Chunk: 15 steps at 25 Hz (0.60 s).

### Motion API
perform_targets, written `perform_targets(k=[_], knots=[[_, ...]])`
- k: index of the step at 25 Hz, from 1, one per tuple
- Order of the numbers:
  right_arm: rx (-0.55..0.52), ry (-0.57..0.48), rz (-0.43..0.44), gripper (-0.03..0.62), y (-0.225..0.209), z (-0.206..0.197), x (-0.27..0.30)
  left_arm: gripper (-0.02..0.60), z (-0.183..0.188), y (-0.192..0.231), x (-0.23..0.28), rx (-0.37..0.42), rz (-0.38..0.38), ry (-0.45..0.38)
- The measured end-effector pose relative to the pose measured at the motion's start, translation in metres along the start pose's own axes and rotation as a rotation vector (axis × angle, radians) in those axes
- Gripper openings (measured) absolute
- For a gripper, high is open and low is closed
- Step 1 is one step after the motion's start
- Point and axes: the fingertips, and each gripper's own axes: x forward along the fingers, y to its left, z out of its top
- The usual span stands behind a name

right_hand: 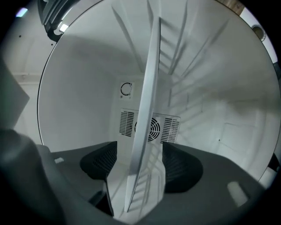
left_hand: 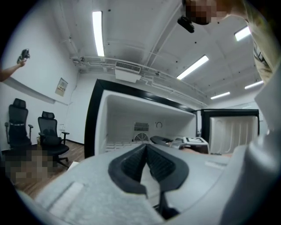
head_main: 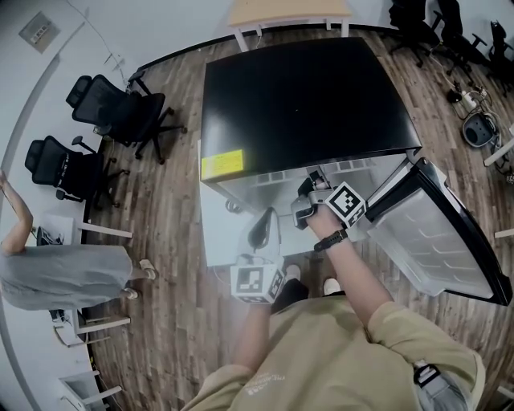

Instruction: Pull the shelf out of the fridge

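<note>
The fridge (head_main: 305, 96) has a black top and its door (head_main: 438, 237) is swung open to the right. My right gripper (head_main: 309, 201) reaches into the fridge opening. In the right gripper view the thin white shelf (right_hand: 147, 105) runs edge-on between its jaws, and the right gripper (right_hand: 140, 165) is open: both dark pads (right_hand: 103, 162) stand clear of the shelf. My left gripper (head_main: 261, 229) hangs lower in front of the fridge. The left gripper (left_hand: 146, 147) is shut with nothing in it and points at the open fridge (left_hand: 131, 118).
A round fan grille (right_hand: 153, 128) sits on the fridge's back wall behind the shelf. Two black office chairs (head_main: 120, 108) (head_main: 68, 168) stand at the left, with a person (head_main: 64, 273) near them. A wooden table (head_main: 289, 12) stands behind the fridge.
</note>
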Motion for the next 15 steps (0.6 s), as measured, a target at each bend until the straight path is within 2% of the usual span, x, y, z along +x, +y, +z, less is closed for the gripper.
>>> perform_targets(k=[11,13,15], knots=[[0.127,-0.069,-0.067,0.263,-0.023,0.002,0.016,0.002,-0.002,0.005,0.001,-0.037,-0.018,-0.012],[0.118,-0.079,-0.071,0.243,-0.023,0.003,0.016,0.002,-0.003,0.007,0.002,-0.045,-0.019,-0.011],[0.104,-0.08,-0.075,0.191,-0.021,0.003,0.016,0.002,-0.003,0.011,0.002,-0.05,-0.02,-0.012]])
